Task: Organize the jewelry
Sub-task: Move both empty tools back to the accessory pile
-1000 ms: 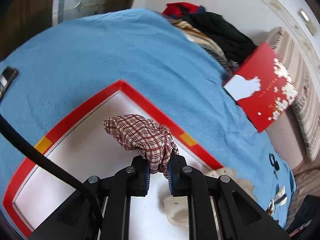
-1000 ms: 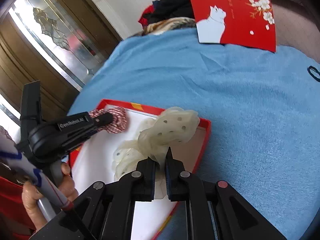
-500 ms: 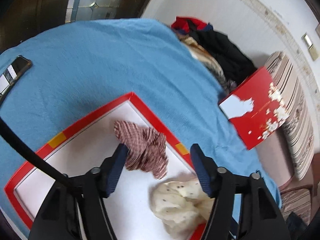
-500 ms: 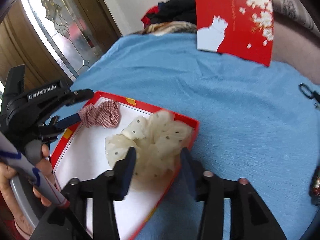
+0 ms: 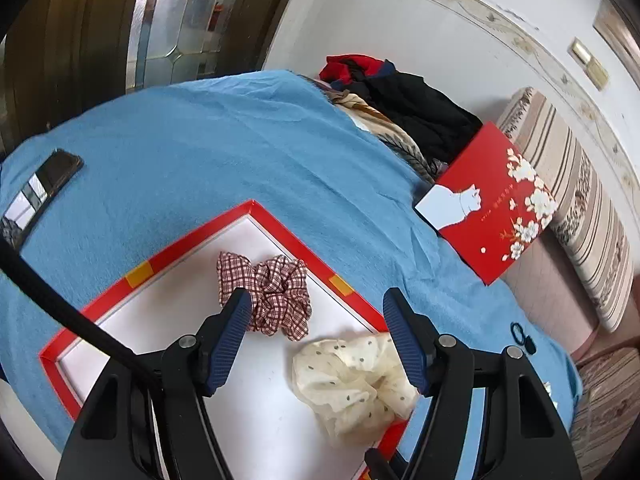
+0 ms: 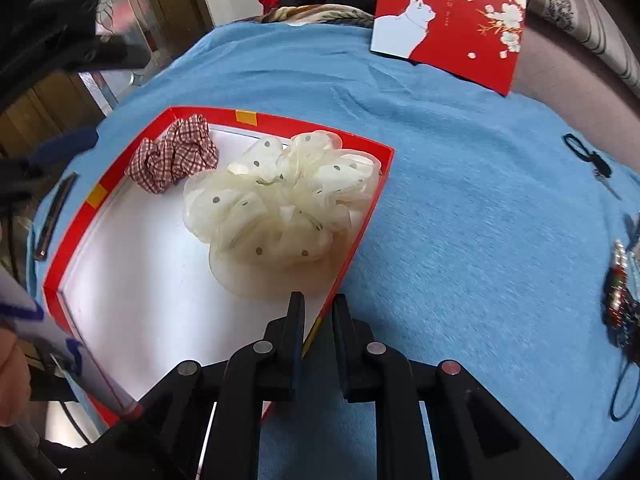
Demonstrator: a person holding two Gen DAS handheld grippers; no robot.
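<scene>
A: What changed?
B: Both scrunchies were pinched a second ago; now both are let go. The checked scrunchie (image 5: 267, 296) lies at the far corner of the red box (image 5: 280, 222), and the cream dotted scrunchie (image 6: 280, 196) sits just beside it against the right wall.

A: Meaning for the task?
B: My read is two pieces stowed, more to fetch. A dark beaded piece (image 6: 618, 304) and a black hair tie (image 6: 586, 156) wait on the blue blanket (image 6: 460, 200), far right, well apart from the box.

A: Left gripper (image 5: 316, 320)?
B: Jaws wide, nothing between them. It has lifted off the checked one and tilts down over the box.

A: Right gripper (image 6: 316, 308)?
B: Jaws closing, only a narrow gap left, nothing inside. Pointed steeply down over the box's near right edge, clear of the cream one.
</scene>
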